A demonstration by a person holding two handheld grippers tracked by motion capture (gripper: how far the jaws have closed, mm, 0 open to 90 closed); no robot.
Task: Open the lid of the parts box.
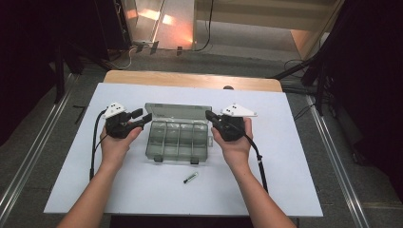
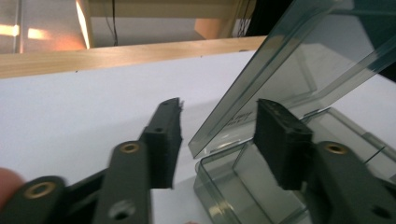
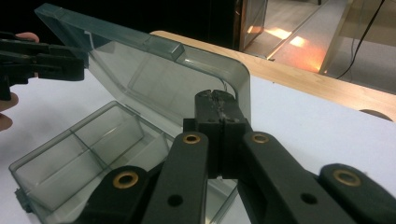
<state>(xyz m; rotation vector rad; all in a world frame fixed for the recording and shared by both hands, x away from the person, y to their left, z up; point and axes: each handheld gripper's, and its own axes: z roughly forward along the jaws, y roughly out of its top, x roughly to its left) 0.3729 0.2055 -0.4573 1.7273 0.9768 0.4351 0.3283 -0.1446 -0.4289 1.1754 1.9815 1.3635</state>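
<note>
**Open box on bench, grippers at both ends**

Dark room; black stands and cables flank the bench, lit floor beyond its far edge. White top, wood strip showing along the far edge.

Box: clear grey plastic, divided into compartments, sits mid-bench, nearer the far edge than the near one. Lid raised, hinged on the far side, tilted up and back. Two latches on the near wall.

Room: wide bare white to left and right of the box out to both side edges; broad bare strip toward the near edge, broken by one small dark item lying near the box's near right corner, apart from it.

Left gripper: at the box's left end, jaws part open with the lid's left corner standing between them; pads not seen pressing on it. One jaw over bare bench, the other over the end compartment.

Right gripper: at the box's right end, jaws fully together, tips at the lid's right corner; whether they pinch its edge I cannot tell.

Writing: faint moulded marks on the lid's lower edge in the left gripper view, not legible.
</note>
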